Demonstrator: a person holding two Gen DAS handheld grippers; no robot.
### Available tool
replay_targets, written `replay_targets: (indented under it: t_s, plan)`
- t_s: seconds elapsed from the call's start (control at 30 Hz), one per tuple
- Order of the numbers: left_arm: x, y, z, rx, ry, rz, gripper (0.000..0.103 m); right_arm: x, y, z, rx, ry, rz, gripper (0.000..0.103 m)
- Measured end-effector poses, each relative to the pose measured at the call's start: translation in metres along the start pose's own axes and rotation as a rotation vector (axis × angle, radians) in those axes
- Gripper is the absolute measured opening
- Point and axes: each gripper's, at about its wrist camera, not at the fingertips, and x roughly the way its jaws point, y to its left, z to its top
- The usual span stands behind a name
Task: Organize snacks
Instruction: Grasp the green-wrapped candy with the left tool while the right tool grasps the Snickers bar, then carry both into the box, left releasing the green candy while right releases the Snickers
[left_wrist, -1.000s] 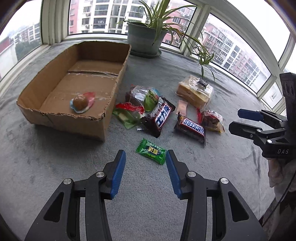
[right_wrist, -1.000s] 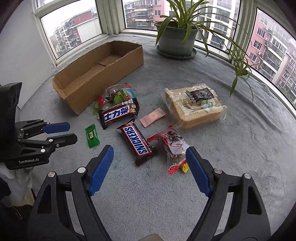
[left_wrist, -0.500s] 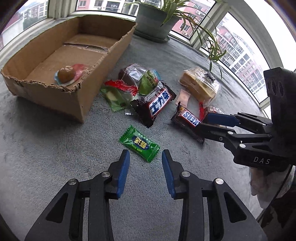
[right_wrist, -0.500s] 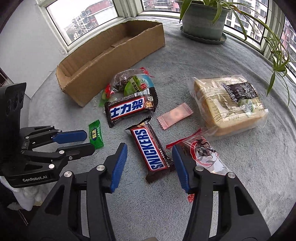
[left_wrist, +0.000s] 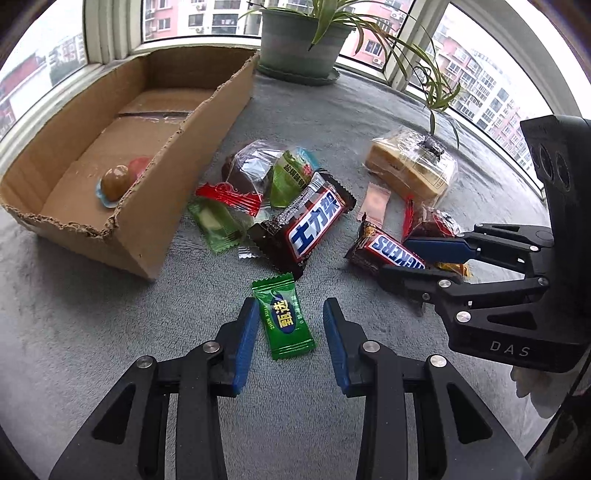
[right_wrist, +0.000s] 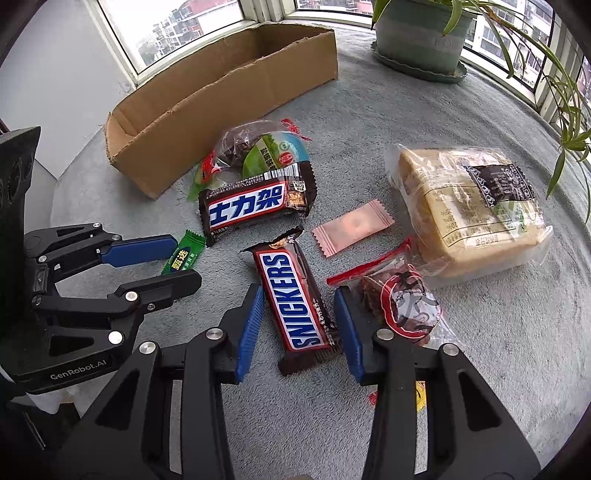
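Both pickups are being lined up: the left hand-held gripper is straddling the green candy, jaws parted, and the right hand-held gripper is bracketing the Snickers bar, equally unclosed. Next, each likely needs to squeeze, lift and carry toward the cardboard box, well apart on the grey blanket.

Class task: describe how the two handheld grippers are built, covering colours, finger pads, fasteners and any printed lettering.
Both are matte black plastic frames with triangular cut-outs, silver rivets and blue finger pads. The left gripper body reads "GenRobot.AI" in the right wrist view; the right gripper body reads "DAS" in the left wrist view. No cables are visible.
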Motion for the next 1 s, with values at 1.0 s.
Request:
replay_targets:
  t_s: [1.0]
  plan:
    - [-0.056,0.022,0.009,0.07,-0.115,-0.008,0.019,-0.061,0.039,0.028,0.052,-0.151,0.01,0.031]
